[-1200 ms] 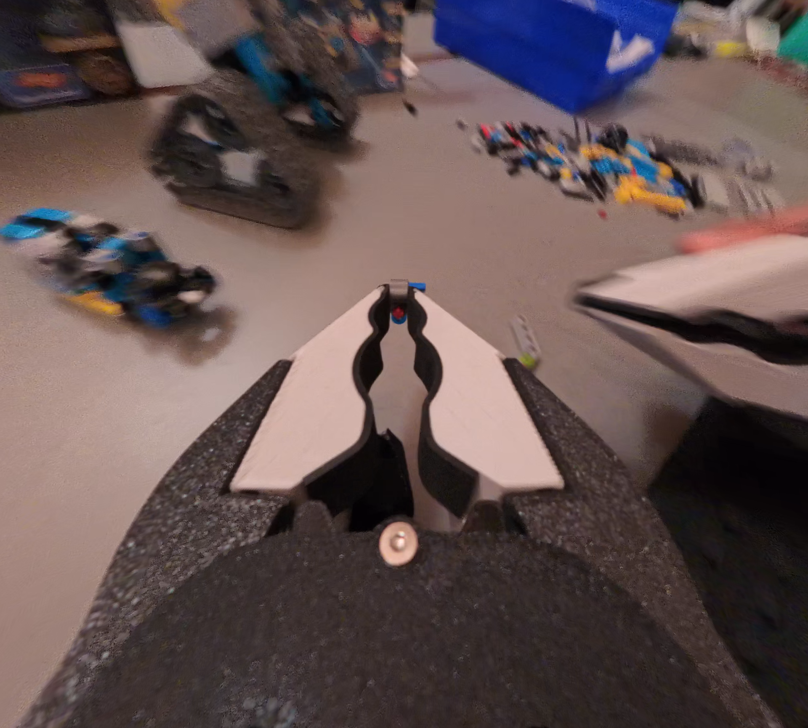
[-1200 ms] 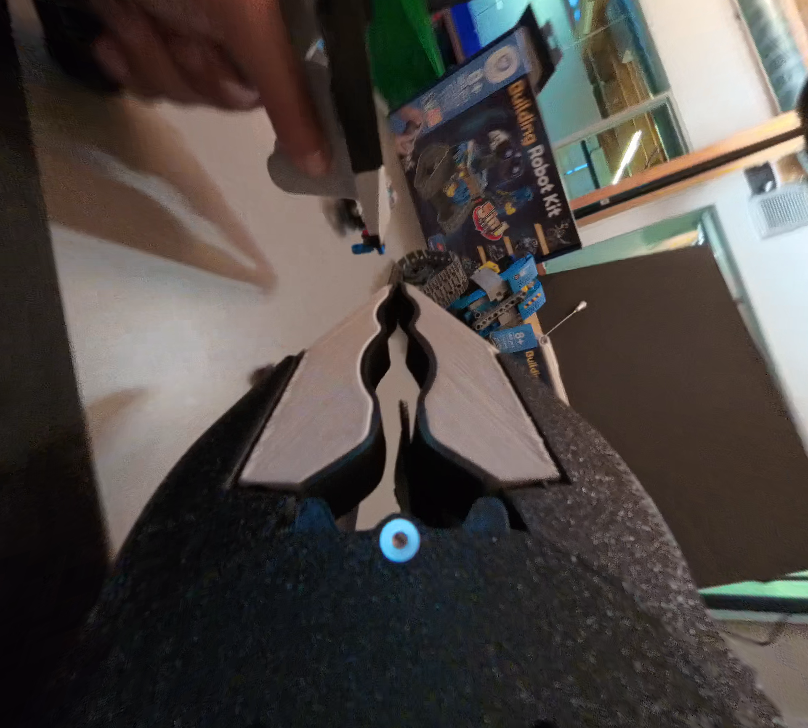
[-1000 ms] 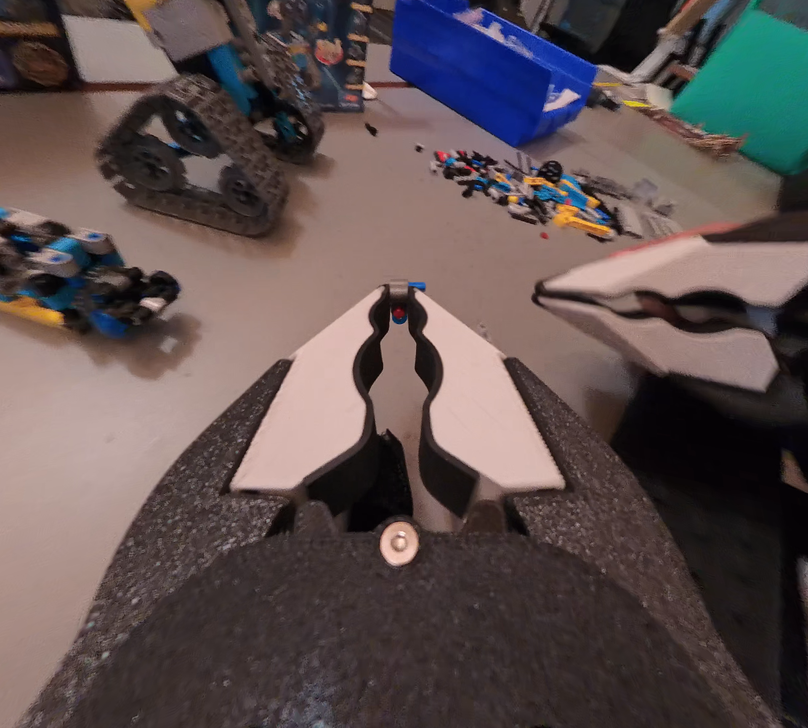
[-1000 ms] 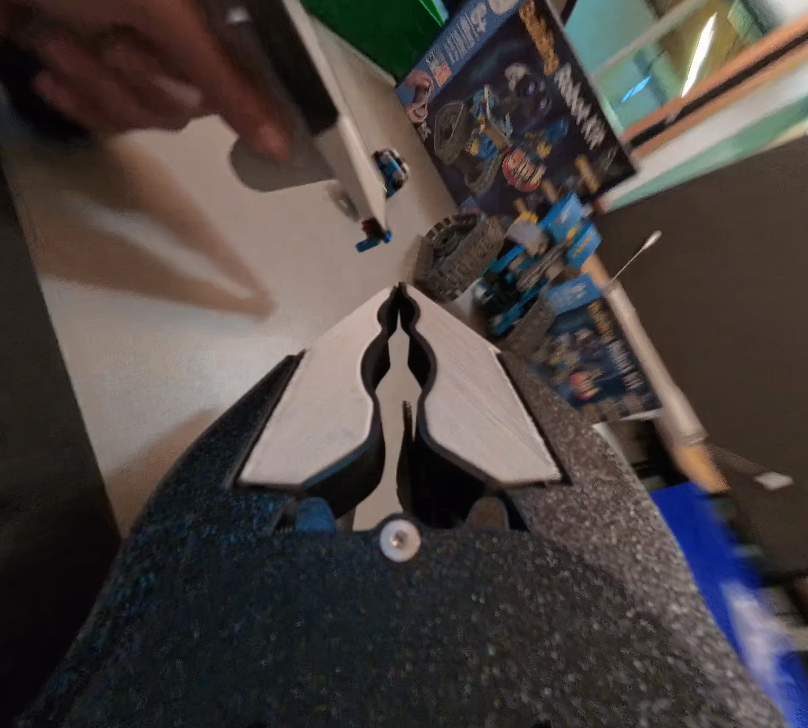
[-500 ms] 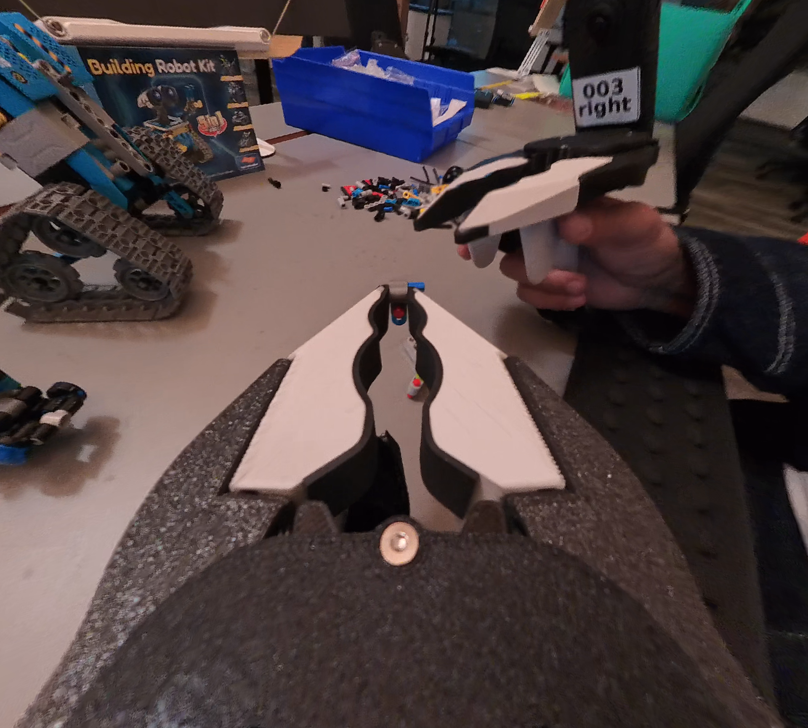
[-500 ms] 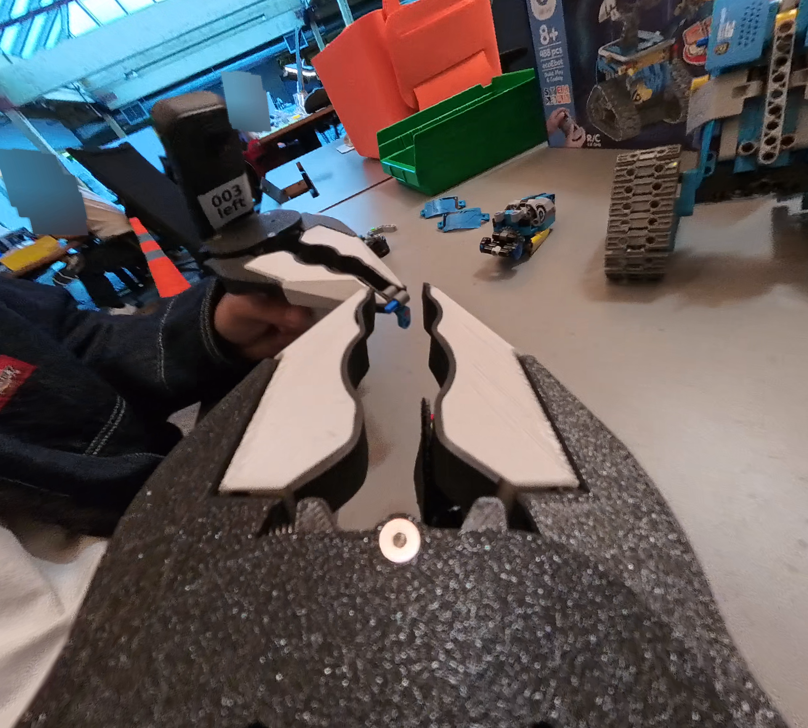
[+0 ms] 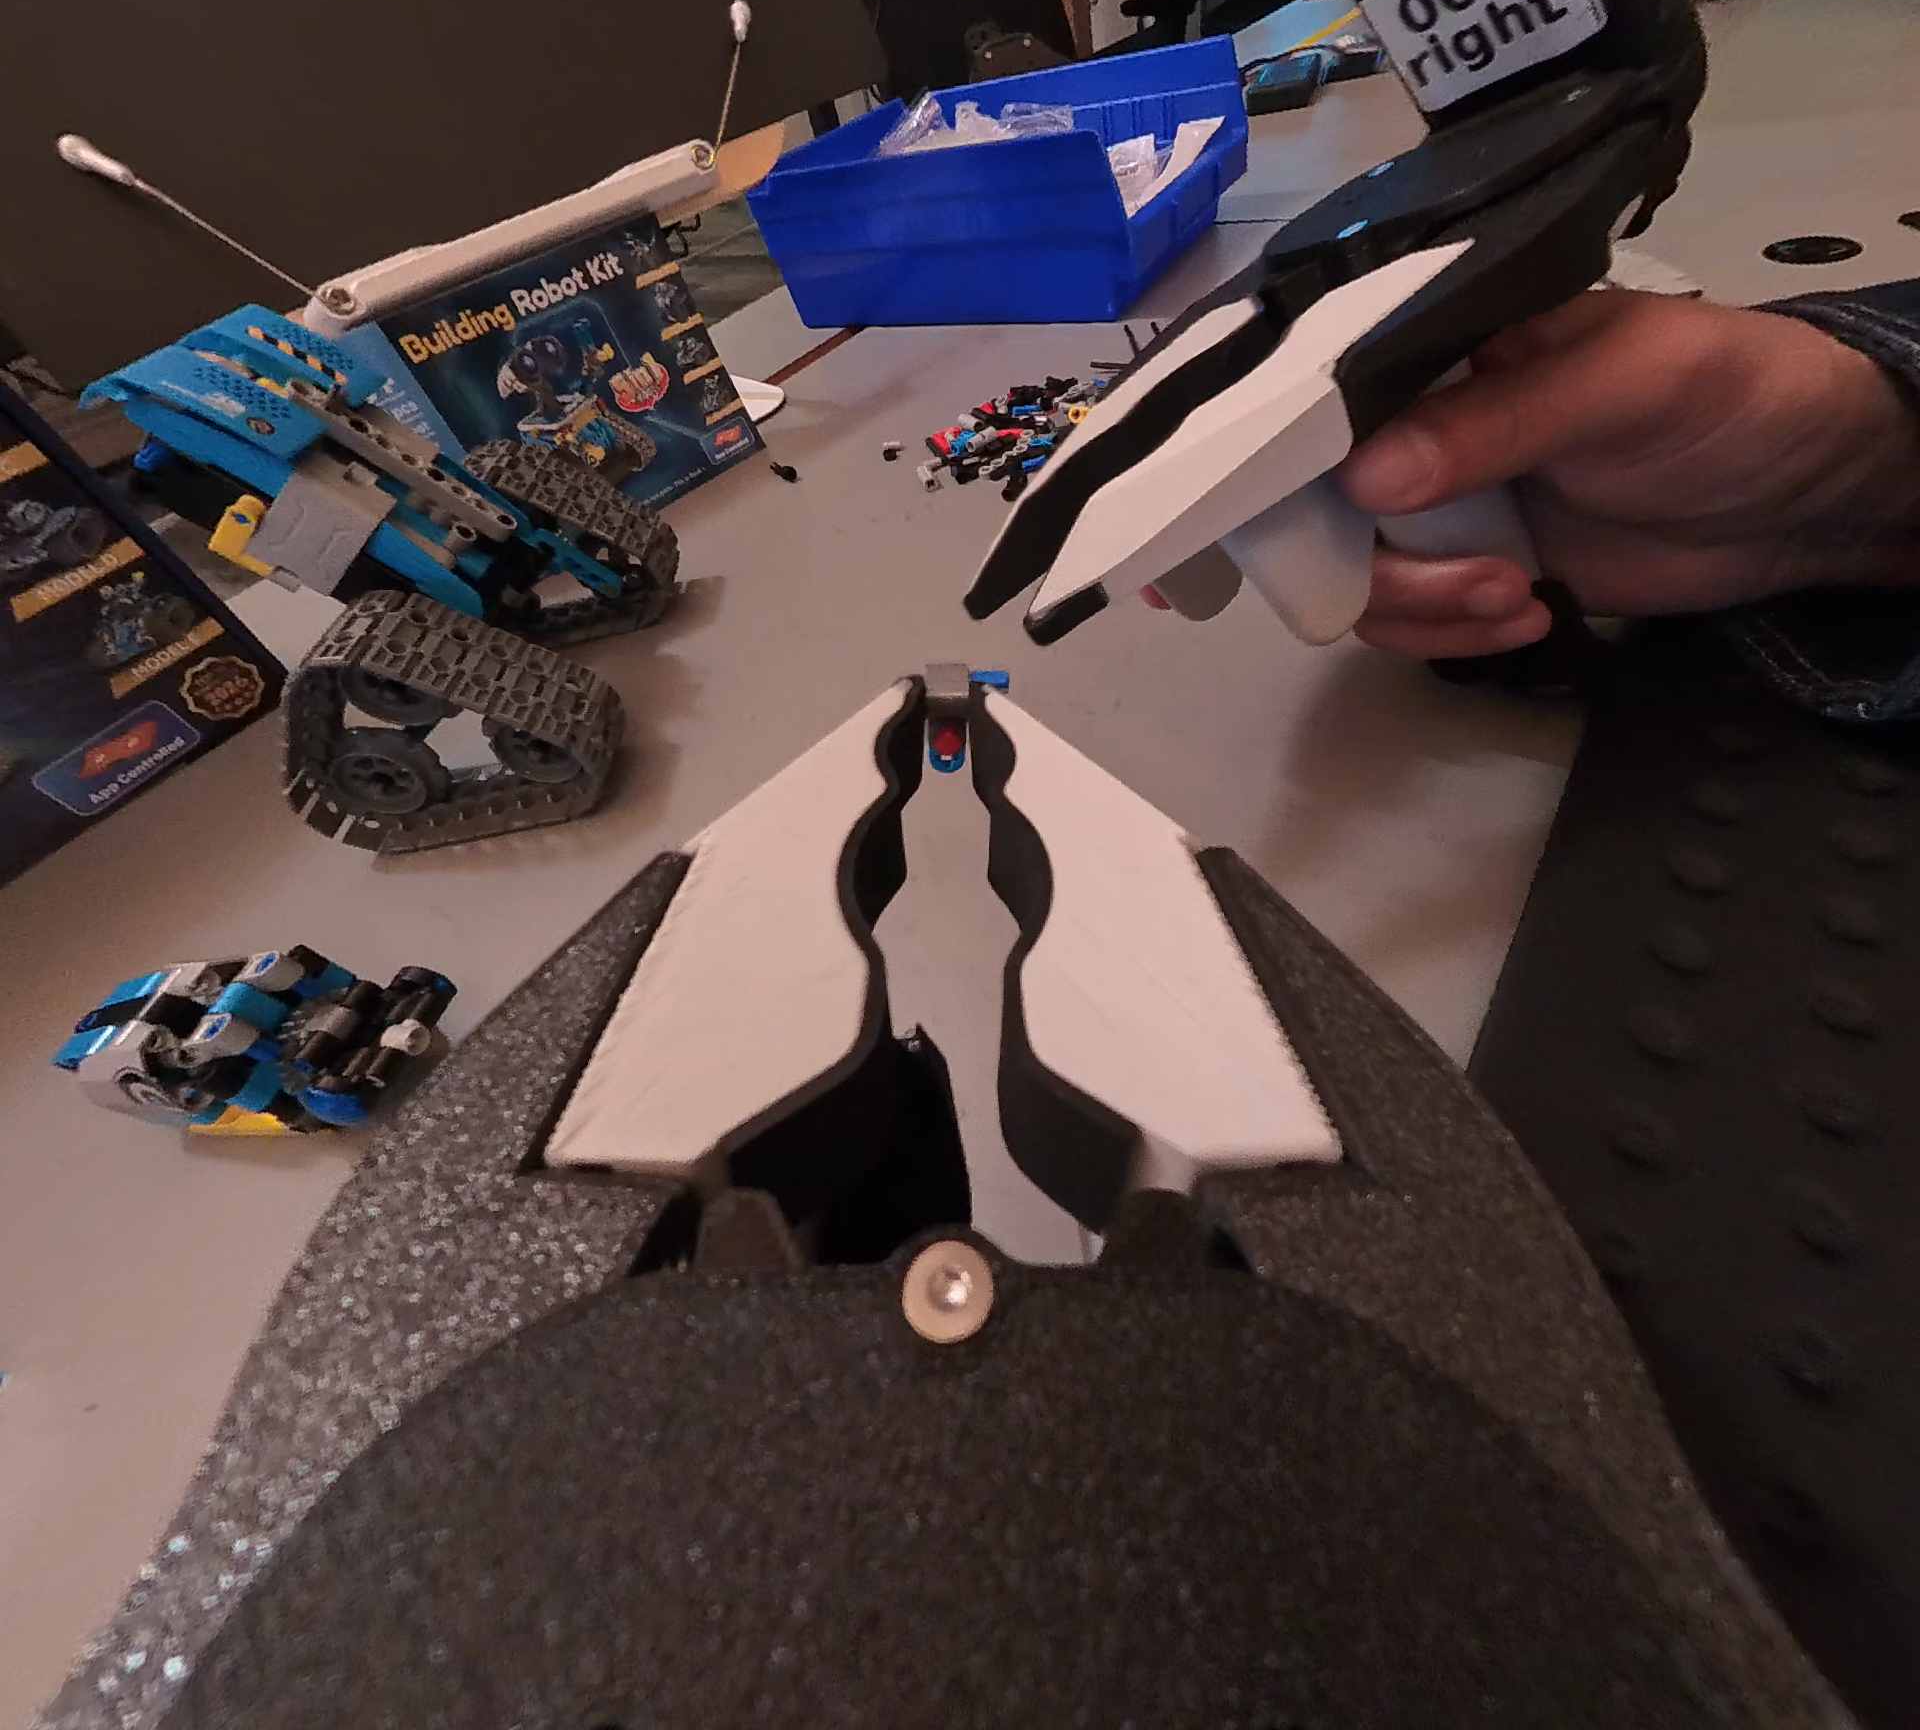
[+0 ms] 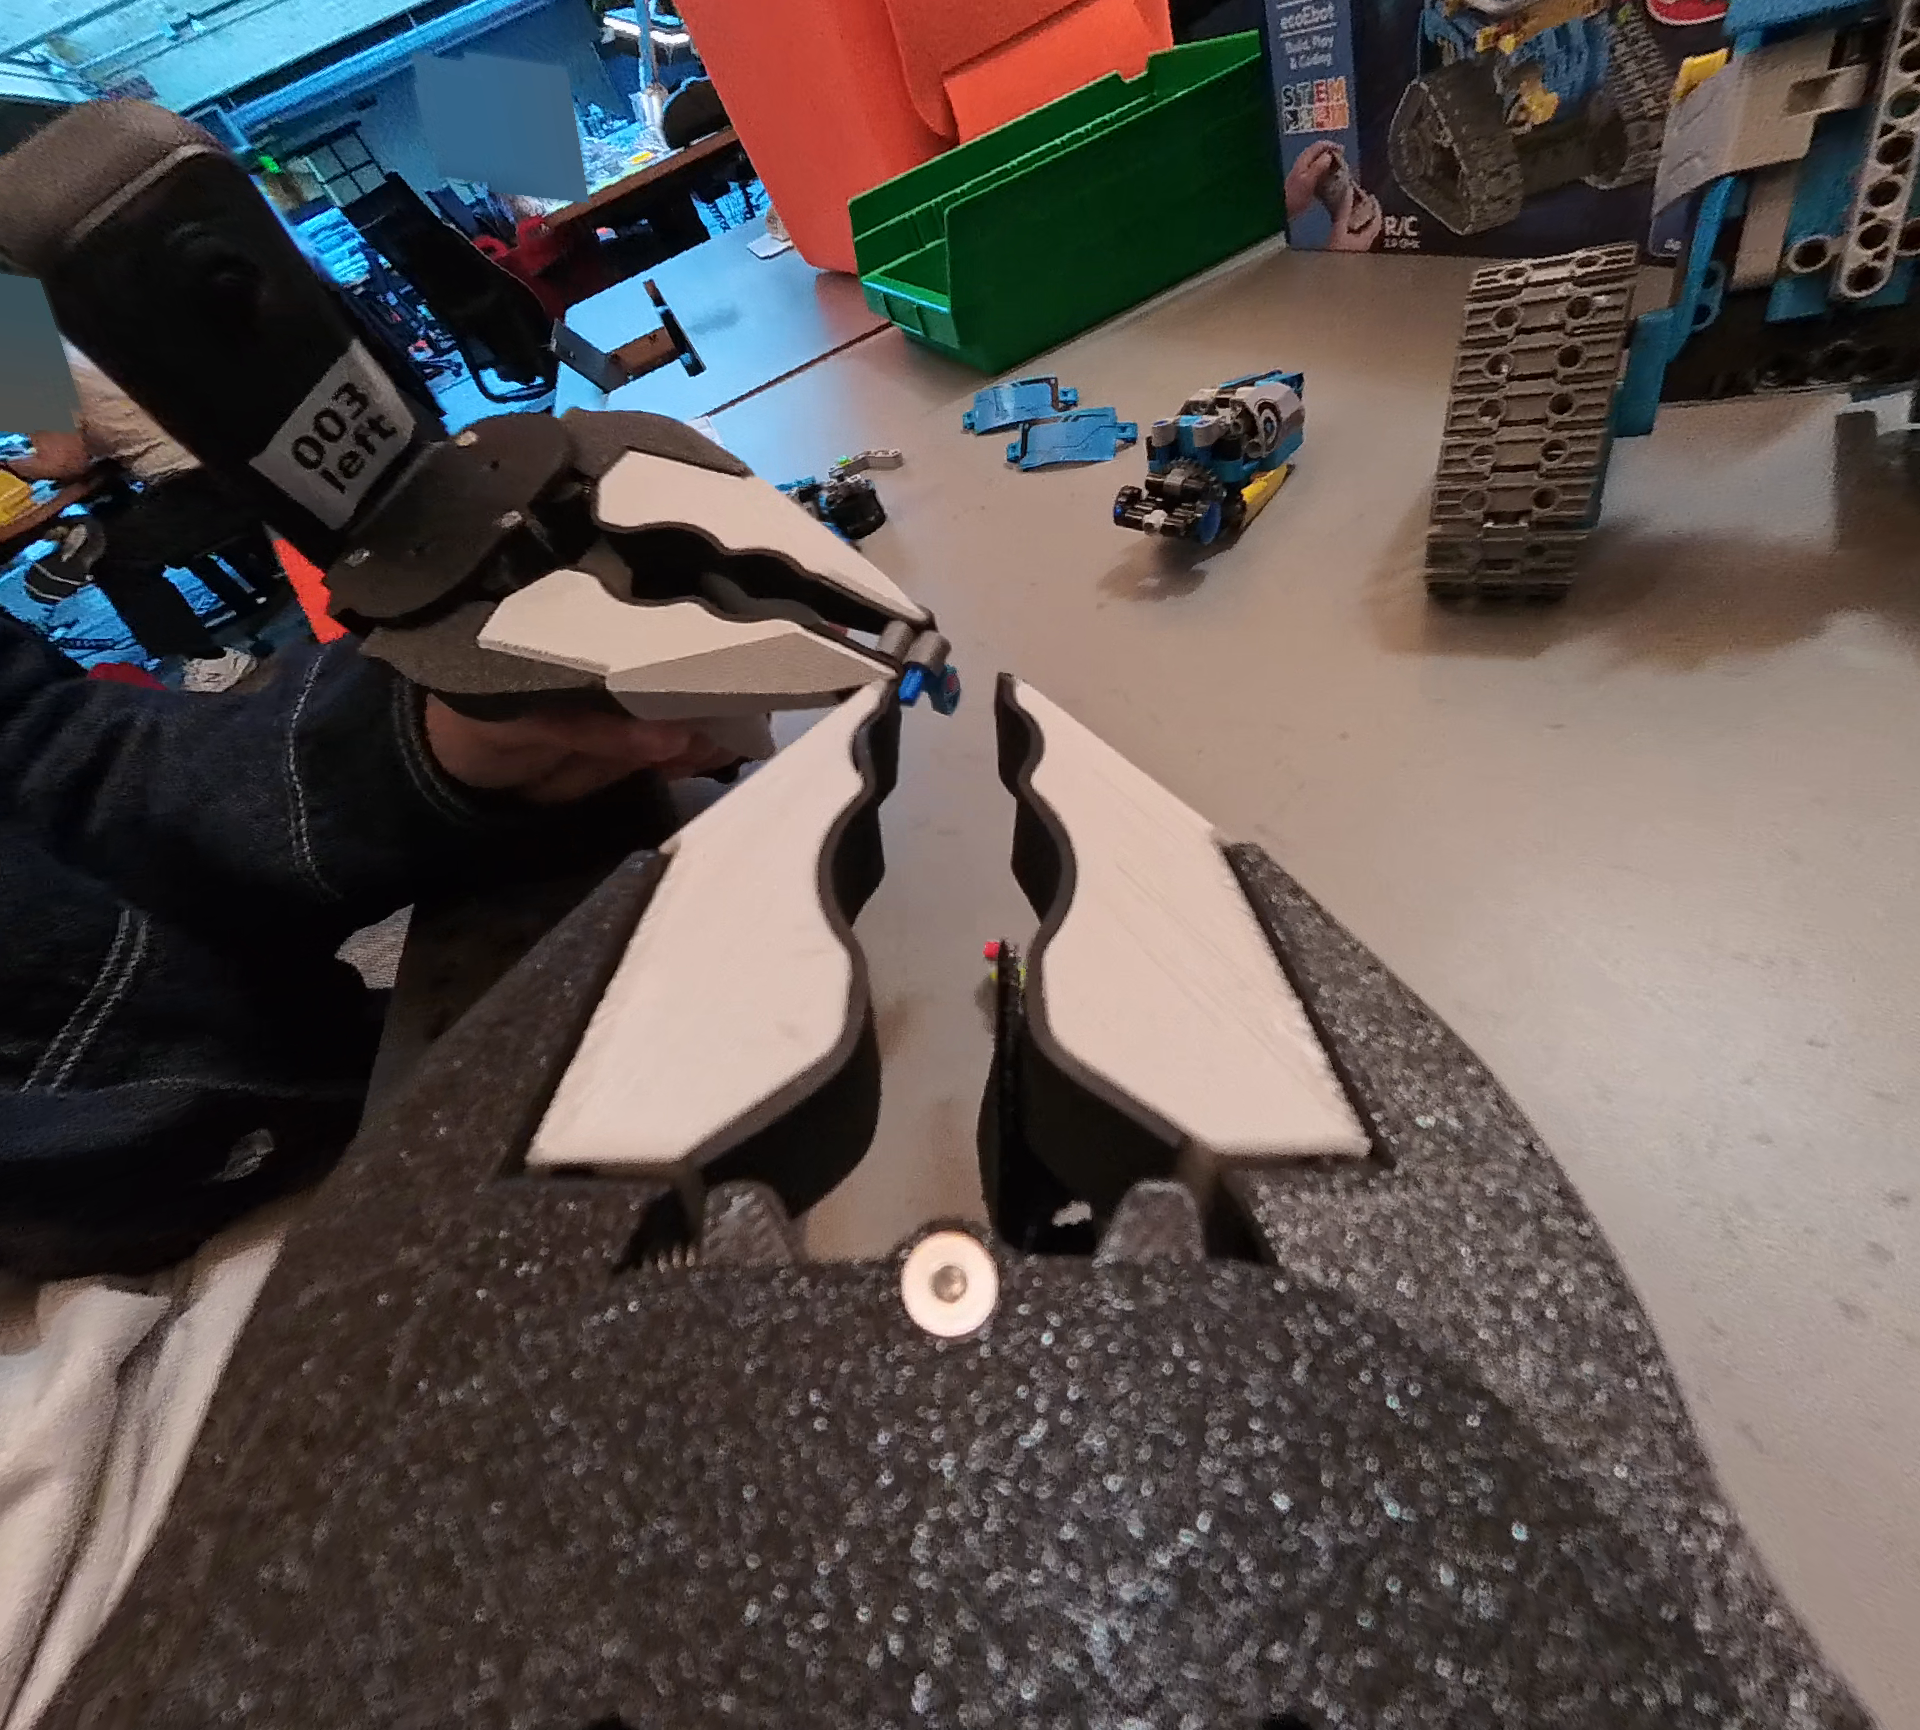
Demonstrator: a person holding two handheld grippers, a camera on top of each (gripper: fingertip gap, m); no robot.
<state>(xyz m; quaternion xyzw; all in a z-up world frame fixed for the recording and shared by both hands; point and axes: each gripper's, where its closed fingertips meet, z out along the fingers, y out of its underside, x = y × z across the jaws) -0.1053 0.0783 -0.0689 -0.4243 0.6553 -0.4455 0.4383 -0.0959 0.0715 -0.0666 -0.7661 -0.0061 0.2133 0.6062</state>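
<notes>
My left gripper (image 7: 951,716) is shut on a small grey, blue and red building piece (image 7: 948,683) and holds it above the grey table (image 7: 1195,745). My right gripper (image 8: 943,691) is open. Its fingertips sit on either side of that piece (image 8: 928,681), close to it; I cannot tell whether they touch. In the left wrist view the right gripper (image 7: 1016,615) comes in from the upper right, held by a hand (image 7: 1621,475), with its tips just above my left tips. In the right wrist view the left gripper (image 8: 902,641) comes in from the left.
A tracked blue robot model (image 7: 436,537), a small blue car model (image 7: 249,1041), a kit box (image 7: 582,361), a blue bin (image 7: 987,226) and a pile of loose parts (image 7: 1023,428) are on the table. A black mat (image 7: 1714,953) lies to the right. A green bin (image 8: 1070,226) stands farther back. Both grippers' tips are close together, under 4 cm apart. The small blue car model (image 7: 249,1041) is about 20 cm from both grippers' fingertips.
Both grippers have swung round and come tip to tip. The right gripper has gone from shut to open. The left gripper has kept hold of the small piece.
</notes>
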